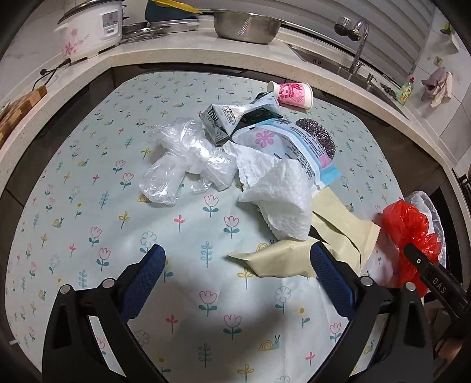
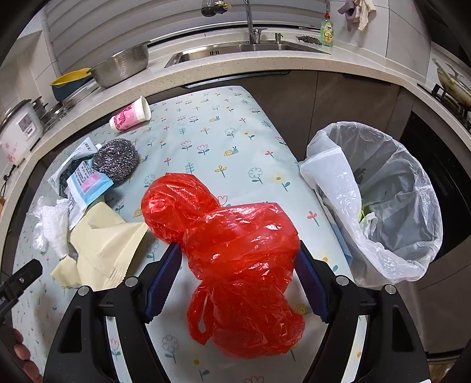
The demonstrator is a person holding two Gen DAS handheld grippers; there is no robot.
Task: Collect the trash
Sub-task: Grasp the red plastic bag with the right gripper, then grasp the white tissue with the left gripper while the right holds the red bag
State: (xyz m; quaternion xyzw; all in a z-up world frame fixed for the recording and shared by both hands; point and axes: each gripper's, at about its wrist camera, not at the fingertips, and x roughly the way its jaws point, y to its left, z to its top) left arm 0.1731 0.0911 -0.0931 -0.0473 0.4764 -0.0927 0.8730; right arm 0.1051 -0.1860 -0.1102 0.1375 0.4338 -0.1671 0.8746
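Kitchen corner with a curved counter
Pale speckled countertop (image 1: 188,48) wraps a table in a flowered cloth (image 1: 88,182); steel sink (image 2: 250,50) under a tap (image 2: 250,20), ribbed blinds (image 2: 117,26) behind

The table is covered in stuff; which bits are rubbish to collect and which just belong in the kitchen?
Rubbish job: red plastic bag in the right gripper, lined bin, clear plastic bag, paper towel, carton, paper cup.

Just kitchen things: rice cooker, metal colander, tap, dish soap.

Glossy, crinkled red plastic bag (image 2: 235,259); clear filmy plastic liner (image 2: 379,206); rough metal scourer (image 2: 116,159); soft embossed paper towel (image 1: 279,191); matt beige paper (image 2: 103,247); shiny steel colander (image 1: 245,25).
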